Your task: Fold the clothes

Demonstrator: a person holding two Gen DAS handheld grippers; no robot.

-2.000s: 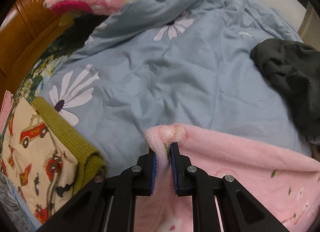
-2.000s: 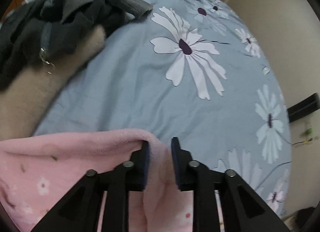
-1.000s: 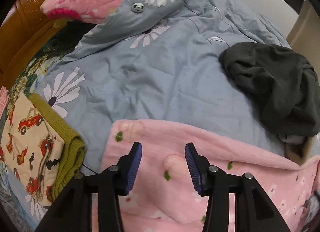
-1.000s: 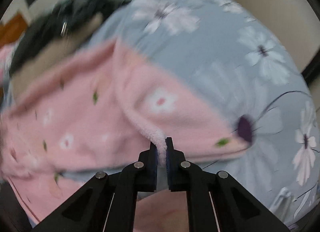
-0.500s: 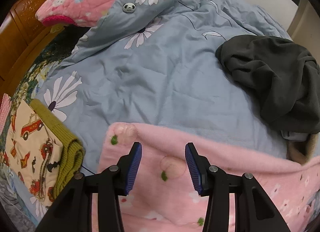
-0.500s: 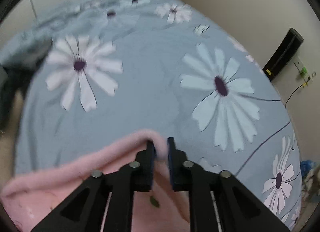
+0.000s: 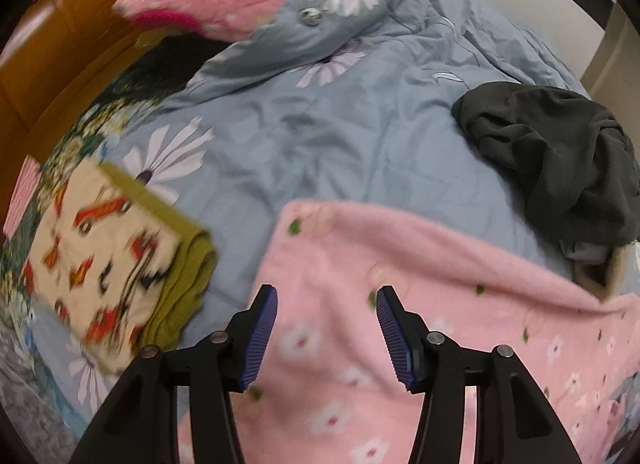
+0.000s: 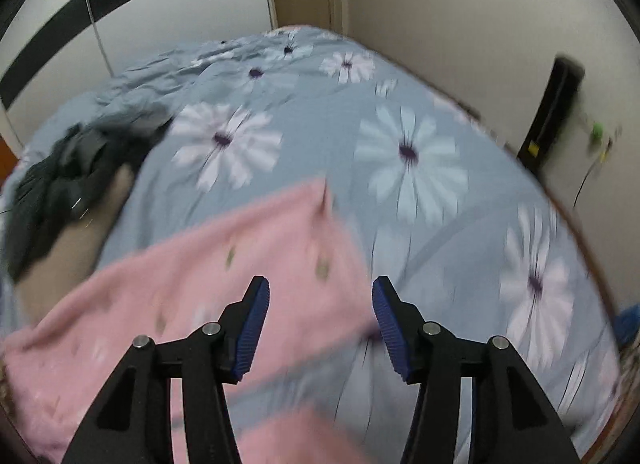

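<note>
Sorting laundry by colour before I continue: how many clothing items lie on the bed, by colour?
Pink: 1, fleece garment
Dark grey: 1, crumpled garment
Cream with olive trim: 1, folded car-print garment
Total: 3

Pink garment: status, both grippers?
Left gripper open, right gripper open. Pink garment flat on bed, unheld. Dark clothes pile beside it, not blocking.

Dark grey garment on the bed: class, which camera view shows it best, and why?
The left wrist view. There the dark grey garment lies crumpled on the blue bedspread, fairly sharp and nearly whole, beyond the pink garment. The right wrist view shows it only as a blurred heap at the left edge.
</note>
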